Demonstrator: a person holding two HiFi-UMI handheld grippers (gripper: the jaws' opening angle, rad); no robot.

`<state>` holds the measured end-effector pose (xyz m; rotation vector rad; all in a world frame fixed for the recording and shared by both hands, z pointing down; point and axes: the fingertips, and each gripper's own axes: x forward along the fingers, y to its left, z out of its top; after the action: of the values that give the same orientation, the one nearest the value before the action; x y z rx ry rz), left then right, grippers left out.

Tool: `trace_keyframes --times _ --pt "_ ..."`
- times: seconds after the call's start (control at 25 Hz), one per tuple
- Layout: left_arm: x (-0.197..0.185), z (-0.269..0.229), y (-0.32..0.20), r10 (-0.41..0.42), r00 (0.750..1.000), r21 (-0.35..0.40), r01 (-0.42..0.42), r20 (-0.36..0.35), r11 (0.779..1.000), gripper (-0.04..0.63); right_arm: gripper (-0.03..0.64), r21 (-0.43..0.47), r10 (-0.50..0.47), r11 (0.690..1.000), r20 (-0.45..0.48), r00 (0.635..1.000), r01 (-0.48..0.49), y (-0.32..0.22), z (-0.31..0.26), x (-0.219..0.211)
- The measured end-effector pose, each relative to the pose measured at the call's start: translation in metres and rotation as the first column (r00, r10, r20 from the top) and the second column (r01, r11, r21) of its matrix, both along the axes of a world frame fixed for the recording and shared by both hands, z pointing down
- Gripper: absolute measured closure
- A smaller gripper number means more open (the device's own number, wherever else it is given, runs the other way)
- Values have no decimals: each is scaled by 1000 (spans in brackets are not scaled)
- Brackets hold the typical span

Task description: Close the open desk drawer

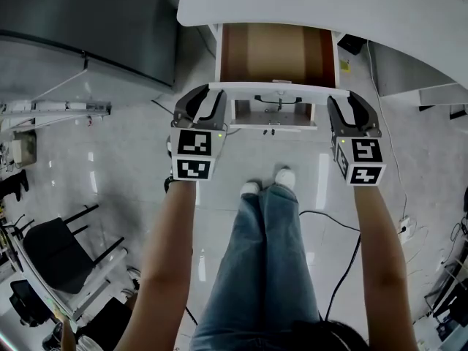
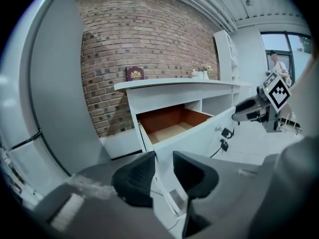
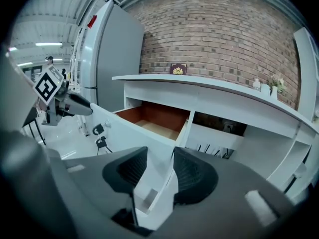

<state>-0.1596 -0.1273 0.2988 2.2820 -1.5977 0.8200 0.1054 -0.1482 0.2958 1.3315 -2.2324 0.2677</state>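
The desk drawer stands pulled out from under the white desk top, showing its brown inside. A key hangs on its white front panel. My left gripper is at the panel's left end and my right gripper at its right end. In the left gripper view the jaws stand partly apart, with the drawer's corner edge showing in the gap. In the right gripper view the jaws also stand apart around the drawer's end edge. No pad visibly presses on it.
A tall grey cabinet stands left of the desk. A black chair is at the lower left, and a black cable lies on the floor at the right. The person's legs and shoes are just before the drawer.
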Motion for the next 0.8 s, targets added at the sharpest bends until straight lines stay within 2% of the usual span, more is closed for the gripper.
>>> trace_keyframes --times 0.16,0.36,0.8 --pt "-1 0 -1 -31 1000 9 31 -1 999 472 449 5 -4 1000 -13 1000 4 -2 0 -1" --pt "0 1 -4 -75 997 1 75 6 997 466 448 -9 37 999 -13 999 -37 -2 1 -1" --pt "0 3 -17 -164 985 -50 162 -59 986 466 445 -25 115 993 -42 993 -116 -13 3 0"
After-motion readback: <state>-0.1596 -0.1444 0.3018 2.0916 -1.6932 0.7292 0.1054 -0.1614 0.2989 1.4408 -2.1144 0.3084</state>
